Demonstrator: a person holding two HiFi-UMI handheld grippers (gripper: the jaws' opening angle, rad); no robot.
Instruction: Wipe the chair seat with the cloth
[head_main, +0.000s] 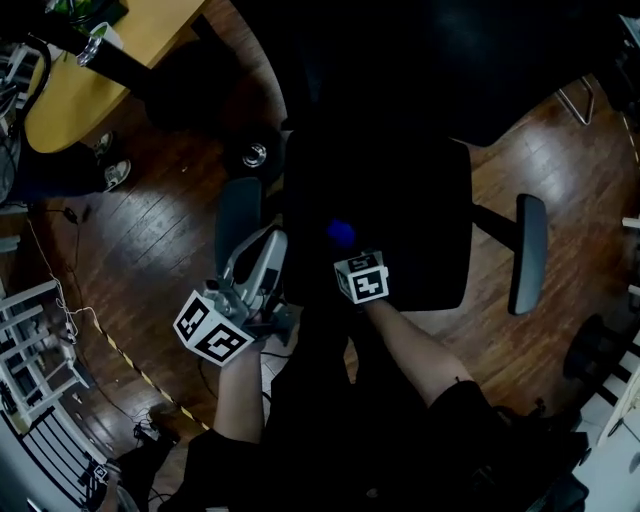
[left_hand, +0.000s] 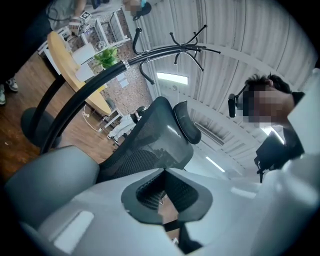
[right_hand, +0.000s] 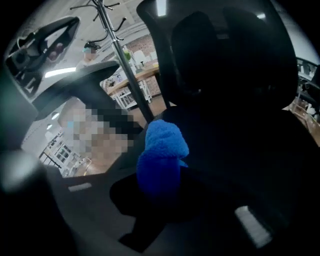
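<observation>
1. The left gripper (left_hand: 167, 192) has smooth pale-grey plastic jaws. They are drawn together around a small dark, ribbed hollow, with nothing gripped as far as this steep angle shows.
2. The right gripper (right_hand: 161, 192) is matte and dark, and its jaws are clamped on the cloth (right_hand: 161, 155). The cloth is a vivid blue, fluffy terry bundle that bulges out past the jaw tips in a rounded lump.
3. In the head view the cloth lies on the chair seat (head_main: 400, 220), at about 8 o'clock from the seat's middle. It is just beyond the right gripper's checker-marked cube (head_main: 362, 277).
4. The seat is a broad, squarish black pad with a dull surface.
5. Long rounded grey armrests flank the seat, one at 9 o'clock (head_main: 238, 222) and one at 3 o'clock (head_main: 530, 252). The left gripper lies just beside the 9 o'clock one.
6. Past the left gripper's jaws rise a dark mesh backrest (left_hand: 155, 135) and a curved, padded headrest (left_hand: 187, 122).
7. Glossy dark wooden planks form the floor (head_main: 170, 220).
8. A round yellow-wood table (head_main: 90, 75) stands at 10 o'clock, well apart from the chair.
</observation>
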